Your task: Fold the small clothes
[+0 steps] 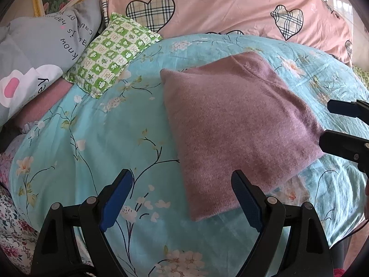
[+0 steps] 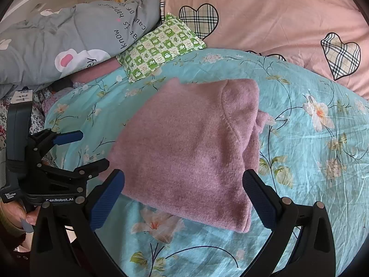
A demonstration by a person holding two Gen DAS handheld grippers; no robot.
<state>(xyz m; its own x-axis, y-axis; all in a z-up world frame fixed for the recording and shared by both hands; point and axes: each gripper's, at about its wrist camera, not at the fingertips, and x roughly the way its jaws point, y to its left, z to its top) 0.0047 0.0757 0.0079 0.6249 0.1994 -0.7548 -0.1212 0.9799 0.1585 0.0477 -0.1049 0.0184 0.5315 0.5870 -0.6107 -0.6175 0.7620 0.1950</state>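
Note:
A mauve knitted sweater [image 1: 230, 120] [image 2: 189, 143] lies folded into a flat rectangle on the teal floral bed cover [image 1: 103, 138] [image 2: 311, 161]. My left gripper [image 1: 181, 177] hovers open at the sweater's near left corner, with no cloth pinched between its blue pads. In the right wrist view the same left gripper [image 2: 92, 149] sits just off the sweater's left edge. My right gripper [image 2: 184, 175] stands open above the sweater's near edge, gripping nothing. From the left wrist view the right gripper [image 1: 326, 122] shows at the sweater's right corner, fingers apart.
A small green checked pillow [image 1: 110, 55] [image 2: 161, 43] rests behind the sweater to the left. A grey printed quilt [image 1: 41, 46] is bunched at the far left, and a pink quilt with plaid hearts [image 1: 230, 11] fills the back. A hand [image 2: 23, 214] holds the left gripper's handle.

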